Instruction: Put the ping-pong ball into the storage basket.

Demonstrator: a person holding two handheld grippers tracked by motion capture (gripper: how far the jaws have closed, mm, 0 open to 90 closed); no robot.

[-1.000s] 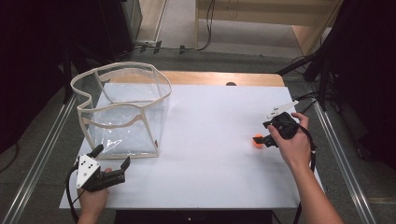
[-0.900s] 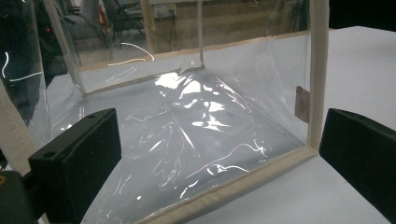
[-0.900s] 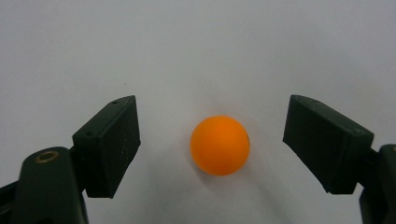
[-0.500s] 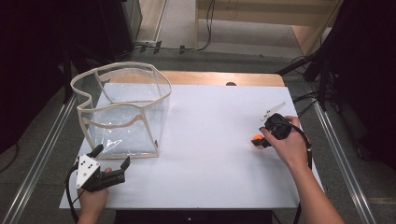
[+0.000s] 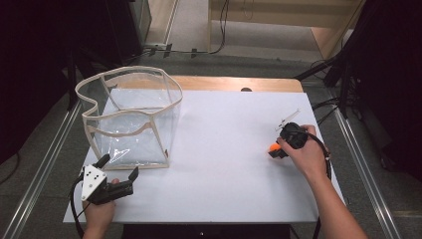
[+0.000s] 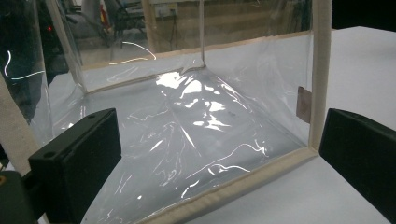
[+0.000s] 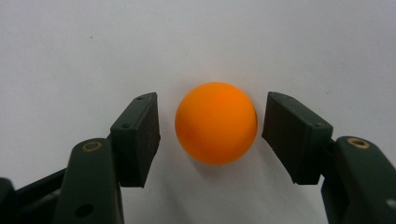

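Near the right edge of the white table [image 5: 224, 149], a small orange ball [image 7: 216, 122] rests on the surface between the spread jaws of the right gripper [image 7: 212, 126], with a gap showing on either side, so nothing is grasped yet. This looks like the approach to a pick-up; the next move calls for closing squarely on the round ball's middle so it does not squirt away. By the front-left corner, the left gripper [image 5: 117, 174] hangs with jaws released and empty, just in front of the clear plastic bag with cream fabric trim [image 5: 132, 117], which stands open.
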